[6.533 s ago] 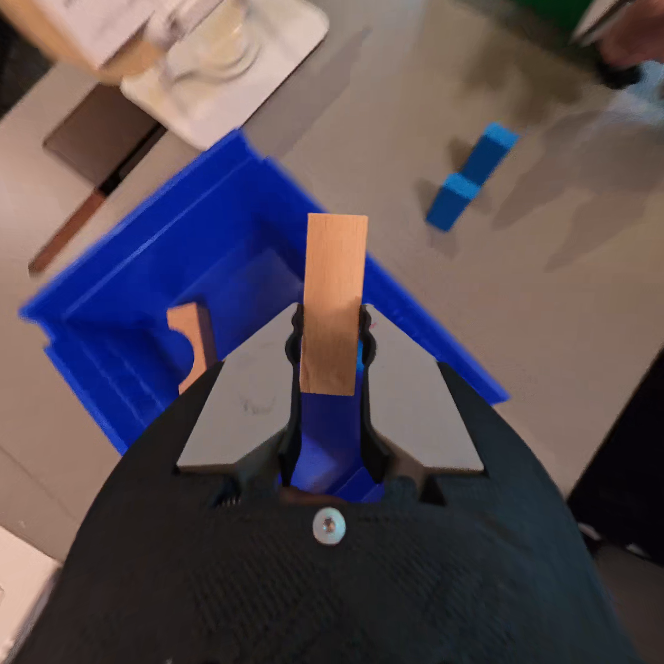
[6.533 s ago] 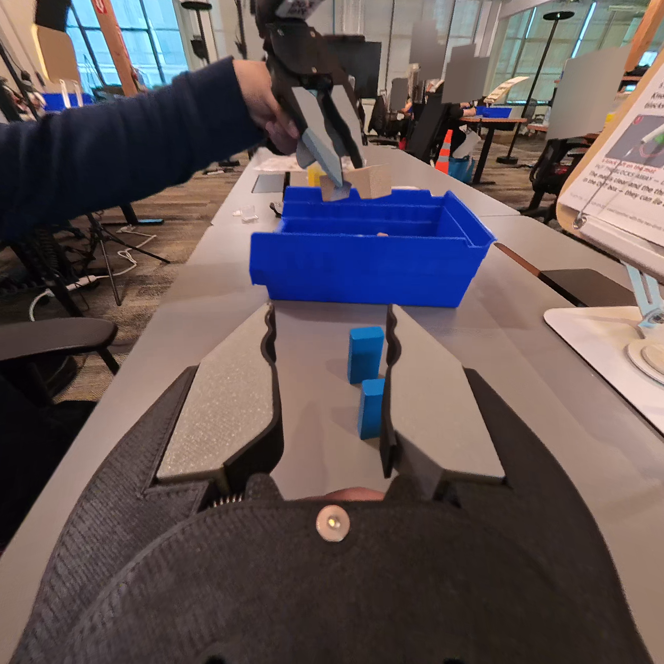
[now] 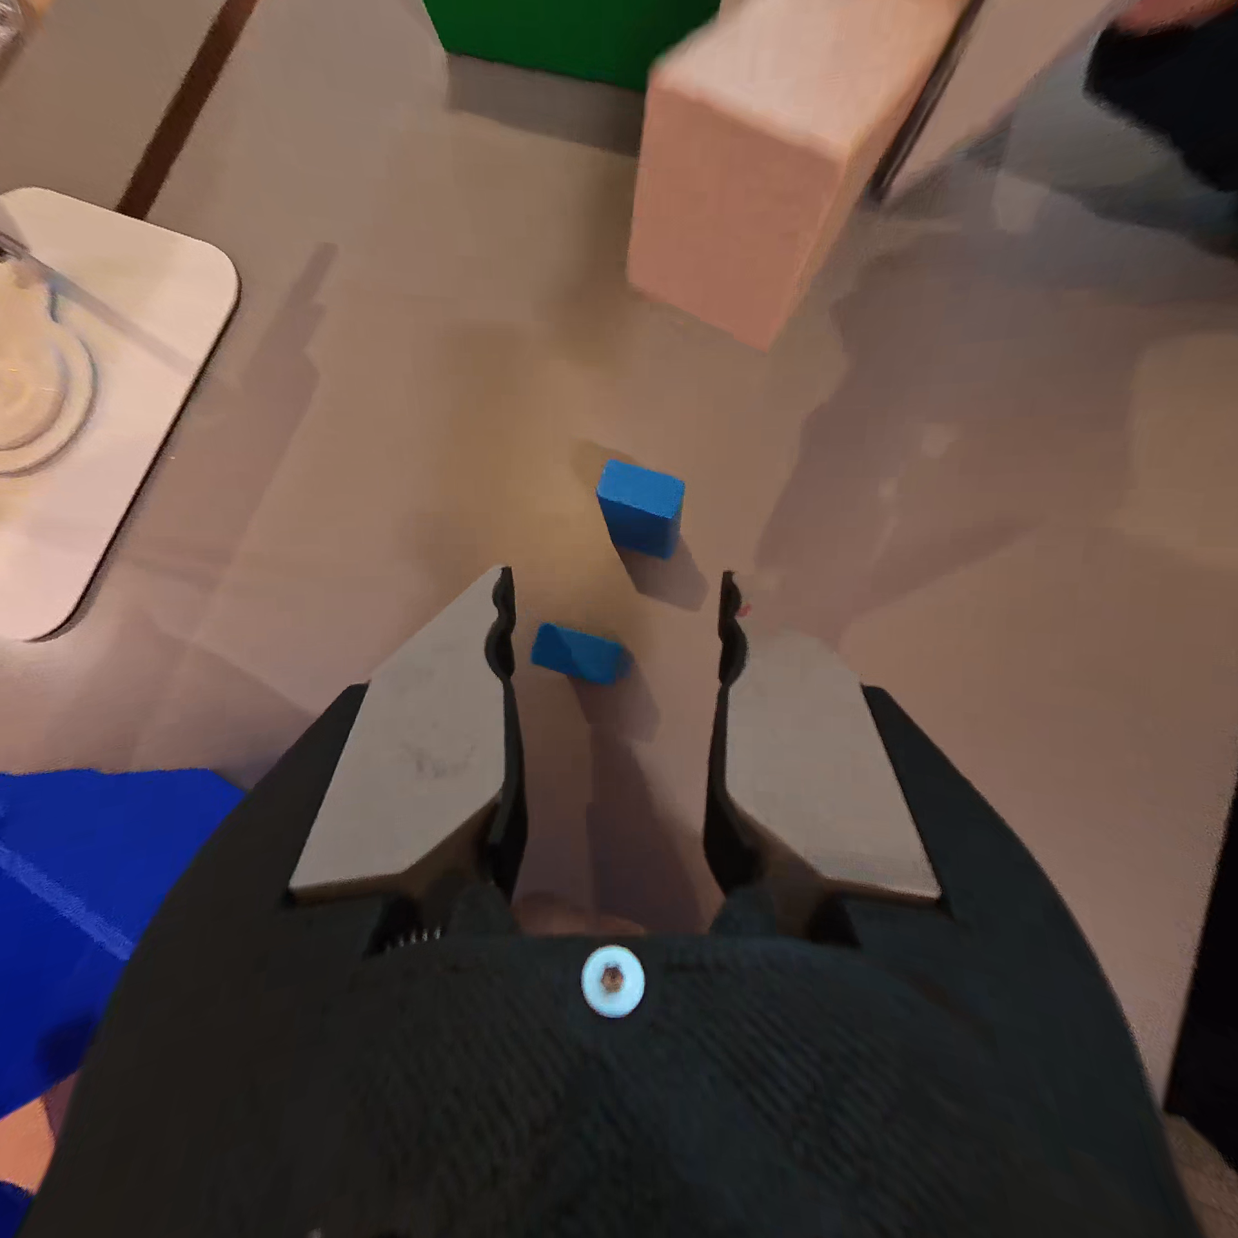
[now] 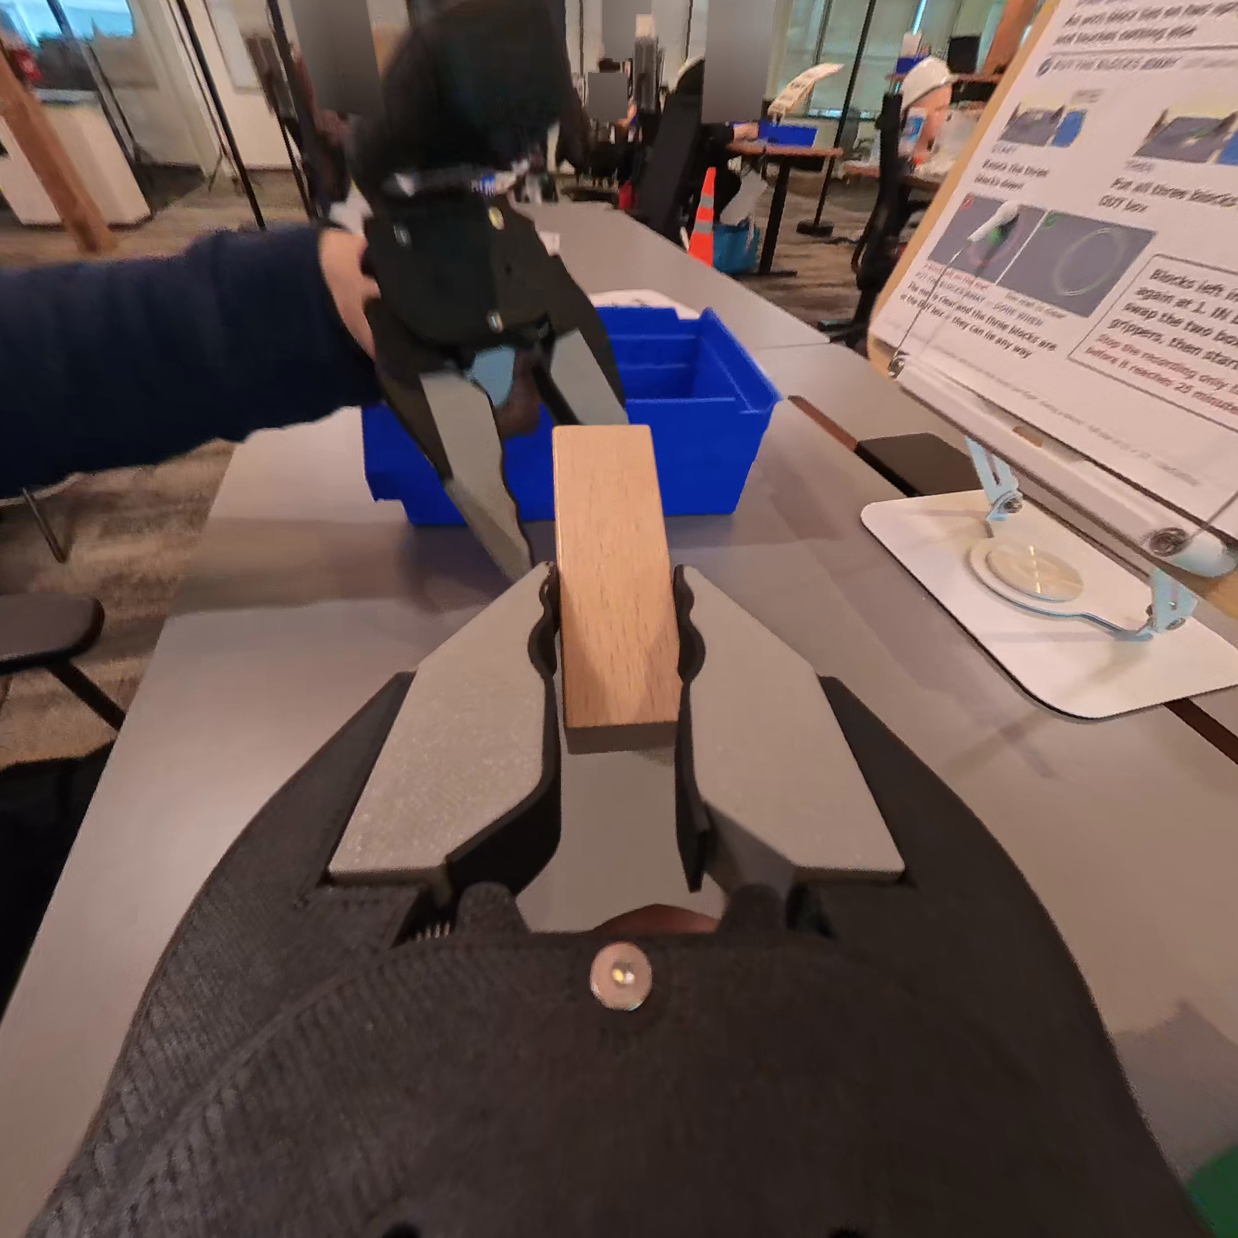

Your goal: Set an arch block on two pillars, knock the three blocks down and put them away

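Two blue blocks stand on the grey table (image 3: 402,402) in the left wrist view, the farther one (image 3: 641,507) ahead of my fingertips. My left gripper (image 3: 615,583) is open and empty above them. The nearer blue block (image 3: 579,653) shows between its fingers with a gap on both sides. My right gripper (image 4: 613,589) is shut on a wooden block (image 4: 613,589), both pads pressed on its sides, above the table. That wooden block also shows at the top right of the left wrist view (image 3: 770,167). The left gripper (image 4: 542,496) shows open just beyond it.
A blue bin (image 4: 703,429) stands behind the grippers and also shows in the left wrist view (image 3: 100,871). A white stand base (image 4: 1005,603) with an instruction board (image 4: 1105,234) is to the right. A green object (image 3: 569,33) lies at the far edge. The grippers' ends are close to 10 cm from one another.
The left gripper held a wooden block over the blue bin; now it is open and empty over the blue blocks. The right gripper was open at the blue blocks; now it grips a wooden block.
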`<state>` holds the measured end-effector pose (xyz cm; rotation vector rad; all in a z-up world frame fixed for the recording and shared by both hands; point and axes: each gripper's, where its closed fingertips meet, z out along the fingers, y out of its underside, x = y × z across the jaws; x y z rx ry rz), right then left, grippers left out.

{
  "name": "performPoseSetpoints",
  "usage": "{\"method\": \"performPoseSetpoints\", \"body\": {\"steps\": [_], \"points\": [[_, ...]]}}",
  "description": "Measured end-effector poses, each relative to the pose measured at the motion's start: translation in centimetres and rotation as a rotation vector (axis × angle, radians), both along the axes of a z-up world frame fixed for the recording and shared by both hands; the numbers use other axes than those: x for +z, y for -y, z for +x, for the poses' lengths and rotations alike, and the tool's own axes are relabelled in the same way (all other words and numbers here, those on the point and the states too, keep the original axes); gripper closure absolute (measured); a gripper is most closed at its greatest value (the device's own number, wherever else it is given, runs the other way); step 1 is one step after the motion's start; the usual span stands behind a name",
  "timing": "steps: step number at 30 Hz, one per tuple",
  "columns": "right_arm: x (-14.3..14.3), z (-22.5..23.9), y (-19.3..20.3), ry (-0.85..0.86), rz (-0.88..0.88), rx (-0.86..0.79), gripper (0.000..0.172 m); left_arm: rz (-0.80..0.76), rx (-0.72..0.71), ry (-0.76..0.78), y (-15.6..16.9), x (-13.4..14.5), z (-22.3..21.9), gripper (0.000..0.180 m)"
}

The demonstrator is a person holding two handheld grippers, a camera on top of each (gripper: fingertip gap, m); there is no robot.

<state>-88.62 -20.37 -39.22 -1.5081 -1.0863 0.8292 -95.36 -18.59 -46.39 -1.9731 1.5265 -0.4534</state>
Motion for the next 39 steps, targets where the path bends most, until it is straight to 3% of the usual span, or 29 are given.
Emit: {"method": "performPoseSetpoints", "body": {"steps": [8,22,39], "points": [[1.7,0.4,0.7,-0.079,0.006,0.033,0.141,0.028,-0.125,-0.23,-0.5,-3.2,1.8,0.123],[2.1,0.9,1.4,-0.053,0.031,0.04,0.141,-0.014,-0.133,-0.162,-1.0,-3.3,3.3,0.15],[2.8,1.6,1.5,-0.077,0.033,0.036,0.141,-0.033,-0.144,-0.164,-0.6,-3.4,4.7,0.151]]}}
